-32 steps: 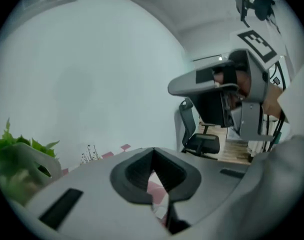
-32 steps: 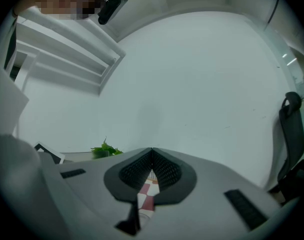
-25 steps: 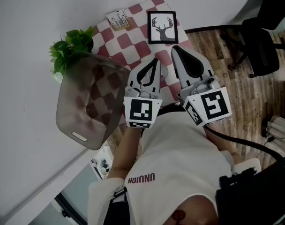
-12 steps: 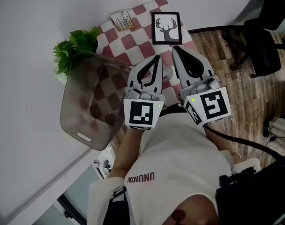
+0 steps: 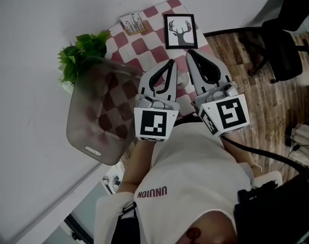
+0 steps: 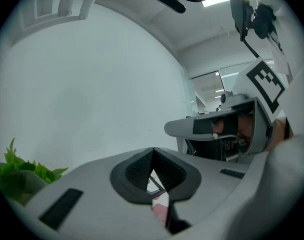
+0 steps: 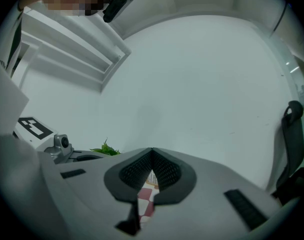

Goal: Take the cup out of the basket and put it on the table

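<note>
1. A white wall (image 5: pixel 37 19) backed a table spread with a red-and-white checked cloth (image 5: pixel 144 47). Wood-plank flooring (image 5: pixel 266 105) and a black office chair (image 5: pixel 284 44) lay to the right.
2. A grey translucent plastic basket (image 5: pixel 93 131) stood on the left part of the cloth, and the checks showed through its walls. A leafy green plant (image 5: pixel 81 55) stood at its far side.
3. A black-framed deer picture (image 5: pixel 179 30) and a small printed card block (image 5: pixel 132 23) stood at the far end of the cloth.
4. The left gripper (image 5: pixel 170 65) hung over the cloth just right of the basket, its jaws pressed together with nothing between them.
5. The right gripper (image 5: pixel 191 55) hung close beside it, likewise clenched and empty.
6. The cup could not be placed with certainty. A pale rounded form on the cloth between the grippers was too hidden to identify.
</note>
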`<action>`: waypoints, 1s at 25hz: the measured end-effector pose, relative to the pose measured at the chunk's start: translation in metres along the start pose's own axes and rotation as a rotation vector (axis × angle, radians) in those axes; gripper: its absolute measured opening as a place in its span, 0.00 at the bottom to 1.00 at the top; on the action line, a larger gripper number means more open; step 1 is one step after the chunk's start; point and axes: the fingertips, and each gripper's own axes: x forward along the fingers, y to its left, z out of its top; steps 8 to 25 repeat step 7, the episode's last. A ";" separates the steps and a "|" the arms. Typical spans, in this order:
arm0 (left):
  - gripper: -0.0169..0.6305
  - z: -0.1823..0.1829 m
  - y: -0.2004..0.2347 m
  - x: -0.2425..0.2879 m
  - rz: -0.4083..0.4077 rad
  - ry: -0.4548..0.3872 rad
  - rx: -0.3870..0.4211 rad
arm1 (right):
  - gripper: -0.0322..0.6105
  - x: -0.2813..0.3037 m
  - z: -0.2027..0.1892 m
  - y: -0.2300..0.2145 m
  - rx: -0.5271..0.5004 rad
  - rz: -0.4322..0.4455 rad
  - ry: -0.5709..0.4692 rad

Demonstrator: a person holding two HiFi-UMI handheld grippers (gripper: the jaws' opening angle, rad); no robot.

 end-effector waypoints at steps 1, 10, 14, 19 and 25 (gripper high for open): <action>0.05 0.002 0.001 0.001 0.000 -0.011 0.004 | 0.08 0.001 0.001 0.000 0.000 -0.001 0.000; 0.05 -0.011 0.004 -0.007 -0.012 0.007 -0.008 | 0.08 0.002 -0.007 0.009 -0.012 -0.013 -0.010; 0.05 -0.011 0.004 -0.007 -0.012 0.007 -0.008 | 0.08 0.002 -0.007 0.009 -0.012 -0.013 -0.010; 0.05 -0.011 0.004 -0.007 -0.012 0.007 -0.008 | 0.08 0.002 -0.007 0.009 -0.012 -0.013 -0.010; 0.05 -0.011 0.004 -0.007 -0.012 0.007 -0.008 | 0.08 0.002 -0.007 0.009 -0.012 -0.013 -0.010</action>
